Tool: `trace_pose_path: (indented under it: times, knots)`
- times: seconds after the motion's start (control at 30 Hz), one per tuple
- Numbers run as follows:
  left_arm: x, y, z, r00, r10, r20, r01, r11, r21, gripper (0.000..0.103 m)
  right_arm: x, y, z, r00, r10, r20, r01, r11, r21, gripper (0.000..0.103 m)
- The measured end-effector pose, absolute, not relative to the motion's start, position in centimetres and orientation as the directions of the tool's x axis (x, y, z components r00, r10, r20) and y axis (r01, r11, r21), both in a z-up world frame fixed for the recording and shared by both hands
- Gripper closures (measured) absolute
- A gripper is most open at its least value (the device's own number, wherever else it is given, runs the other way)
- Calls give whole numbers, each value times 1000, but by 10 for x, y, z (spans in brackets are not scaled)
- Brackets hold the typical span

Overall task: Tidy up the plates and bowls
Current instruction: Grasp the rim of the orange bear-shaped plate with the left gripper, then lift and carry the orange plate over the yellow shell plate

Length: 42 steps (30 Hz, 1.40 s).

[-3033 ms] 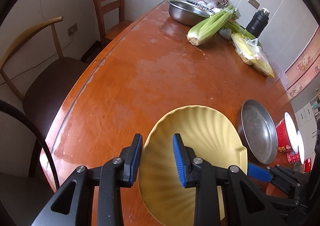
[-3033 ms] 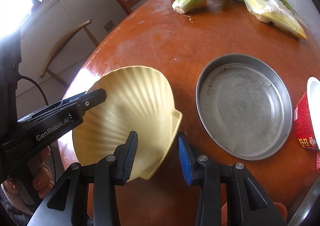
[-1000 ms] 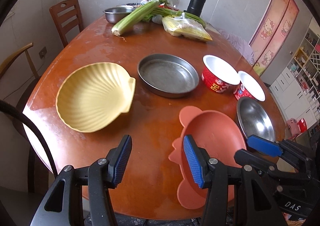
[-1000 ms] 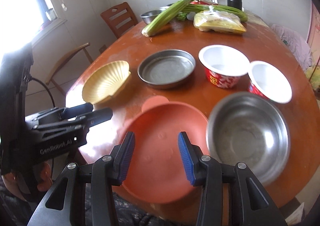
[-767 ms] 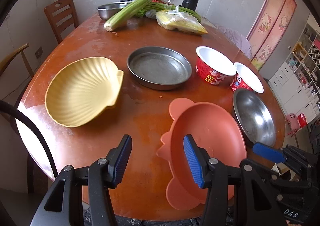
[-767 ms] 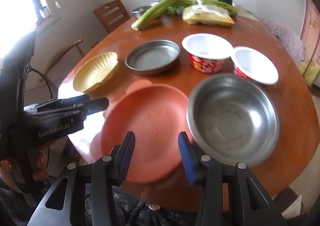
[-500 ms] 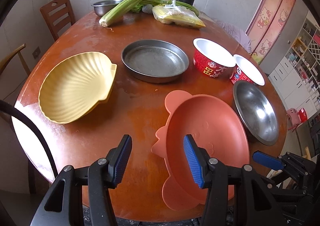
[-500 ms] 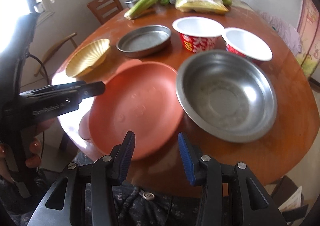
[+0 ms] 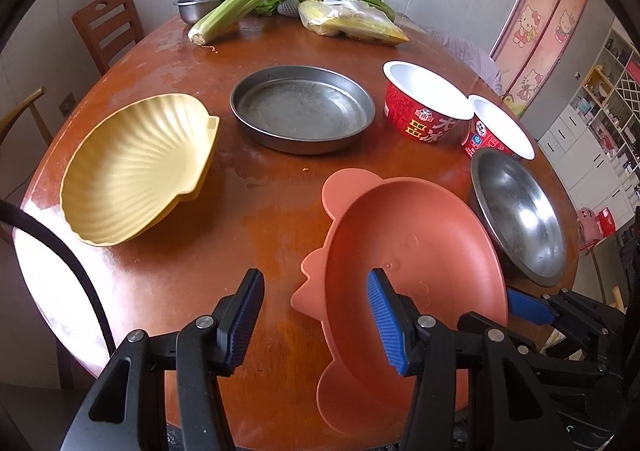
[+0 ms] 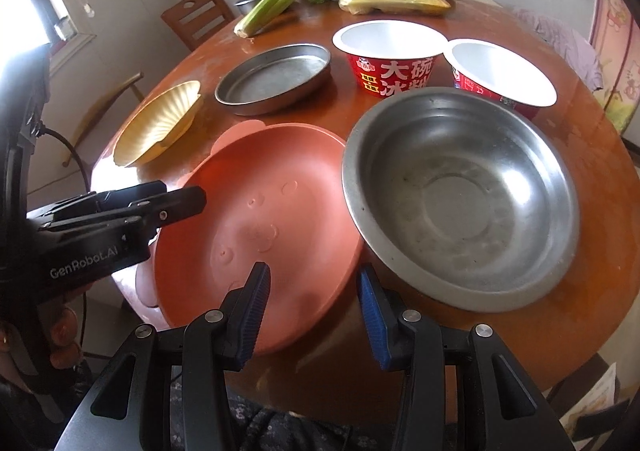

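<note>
Left claw [image 9: 316, 315]: jaws apart, nothing held, straddling the near left rim of the orange plate [image 9: 408, 251]. Right claw [image 10: 312, 299]: jaws apart, empty, over the same plate's near right edge. Steel bowl [image 10: 460, 195] overlaps the plate's right side. Beyond on the table [image 9: 240, 219]: shell dish [image 9: 136, 167], steel pan [image 9: 302, 113], two red bowls [image 9: 424, 107].

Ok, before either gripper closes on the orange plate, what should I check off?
1. Left gripper jaws open, nothing held: ok.
2. Right gripper jaws open, nothing held: ok.
3. Orange plate rim between the left jaws: ok.
4. Steel bowl clear of the plate's edge: cannot tell; the rims look overlapped.
5. Yellow shell dish empty: ok.
</note>
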State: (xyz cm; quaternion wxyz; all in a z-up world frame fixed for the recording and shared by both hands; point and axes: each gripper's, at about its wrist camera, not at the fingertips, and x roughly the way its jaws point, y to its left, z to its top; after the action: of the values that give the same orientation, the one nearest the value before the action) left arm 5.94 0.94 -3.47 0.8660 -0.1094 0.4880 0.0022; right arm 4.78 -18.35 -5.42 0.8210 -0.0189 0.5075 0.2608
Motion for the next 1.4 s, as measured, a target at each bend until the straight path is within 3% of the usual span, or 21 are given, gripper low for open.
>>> trace_pose_path:
  times: [0.13, 0.27, 1.4]
  knots:
    - [61, 10, -39, 518, -124, -846, -110, 972, -209, 53, 48, -177, -56, 360, 398, -844, -460, 863, 211, 57]
    - [63, 7, -44, 503, -141, -853, -99, 971, -219, 65, 46, -170, -58, 372, 375, -849, -478, 862, 171, 57]
    - [52, 102, -1, 611, -44, -791, -225, 948, -227, 65, 56, -74, -9, 412, 407, -815, -598, 796, 95, 55]
